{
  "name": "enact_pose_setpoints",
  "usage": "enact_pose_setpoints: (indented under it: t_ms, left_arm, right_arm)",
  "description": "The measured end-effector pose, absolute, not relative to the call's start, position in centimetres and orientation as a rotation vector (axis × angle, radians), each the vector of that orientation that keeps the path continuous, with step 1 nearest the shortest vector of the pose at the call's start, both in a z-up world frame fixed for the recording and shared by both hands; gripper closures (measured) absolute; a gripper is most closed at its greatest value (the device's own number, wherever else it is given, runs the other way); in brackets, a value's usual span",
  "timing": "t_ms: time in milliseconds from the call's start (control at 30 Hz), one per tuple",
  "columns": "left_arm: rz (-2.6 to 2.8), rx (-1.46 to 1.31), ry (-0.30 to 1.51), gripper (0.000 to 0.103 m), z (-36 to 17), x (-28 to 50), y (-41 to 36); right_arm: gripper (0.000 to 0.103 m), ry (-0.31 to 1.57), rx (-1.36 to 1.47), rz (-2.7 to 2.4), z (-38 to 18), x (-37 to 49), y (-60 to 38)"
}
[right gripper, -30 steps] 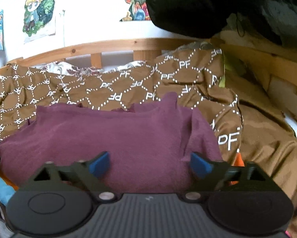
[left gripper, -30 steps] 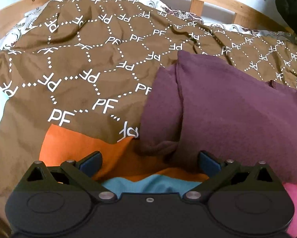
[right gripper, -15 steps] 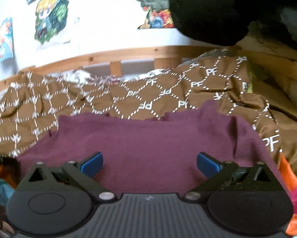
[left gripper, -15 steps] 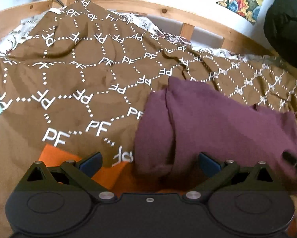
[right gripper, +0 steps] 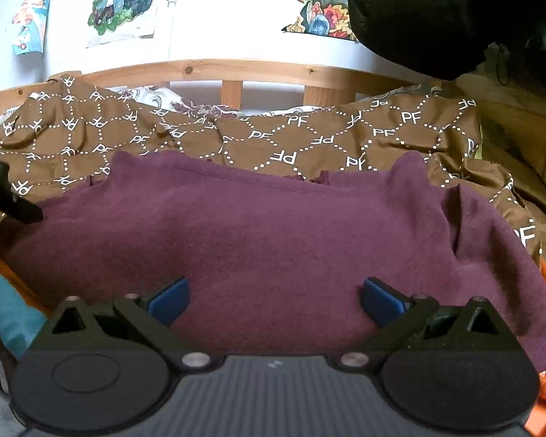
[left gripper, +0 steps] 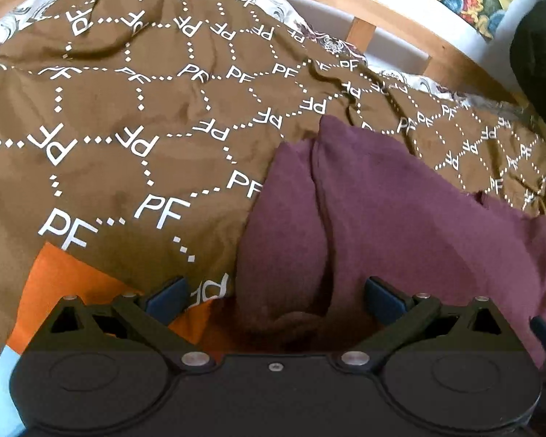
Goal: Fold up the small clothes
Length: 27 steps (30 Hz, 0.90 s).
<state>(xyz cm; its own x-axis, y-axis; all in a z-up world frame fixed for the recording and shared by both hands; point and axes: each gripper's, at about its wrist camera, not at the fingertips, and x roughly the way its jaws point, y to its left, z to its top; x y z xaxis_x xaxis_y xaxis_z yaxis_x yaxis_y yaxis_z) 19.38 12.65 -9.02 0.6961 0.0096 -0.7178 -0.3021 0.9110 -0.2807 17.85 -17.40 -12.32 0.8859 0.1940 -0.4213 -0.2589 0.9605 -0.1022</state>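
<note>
Purple garment (right gripper: 273, 240) lies under both grippers (left gripper: 273, 296) (right gripper: 275, 296), fingers spread apart, gripping nothing.

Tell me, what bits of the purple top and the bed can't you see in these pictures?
- Purple top: its near hem is hidden behind the right gripper body in the right wrist view.
- Same top, left wrist view: its near left corner sinks into shadow behind the left gripper; its right side is cut off by the picture edge.
- Brown PF cover: whatever lies under it is hidden.
- Black bundle: cut off at the top edge, too dark to identify.
</note>
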Motion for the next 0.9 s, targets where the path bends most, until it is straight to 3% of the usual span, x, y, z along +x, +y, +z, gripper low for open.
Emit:
enact_pose_setpoints:
  t_ms: [400, 533, 900]
  left_arm:
    - [0.103, -0.301, 0.697, 0.001, -7.9, 20.8, 11.4]
    - [0.096, -0.295, 0.796, 0.001, -9.3, 22.7, 11.1]
    - [0.103, -0.293, 0.833, 0.001, -9.3, 22.8, 11.1]
  right_arm:
    - [0.001, 0.42, -0.136, 0.246, -12.4, 18.1, -17.7]
    - [0.001, 0.422, -0.124, 0.251, -12.5, 18.2, -17.9]
    - [0.001, 0.424, -0.113, 0.256, -12.5, 18.2, -18.1]
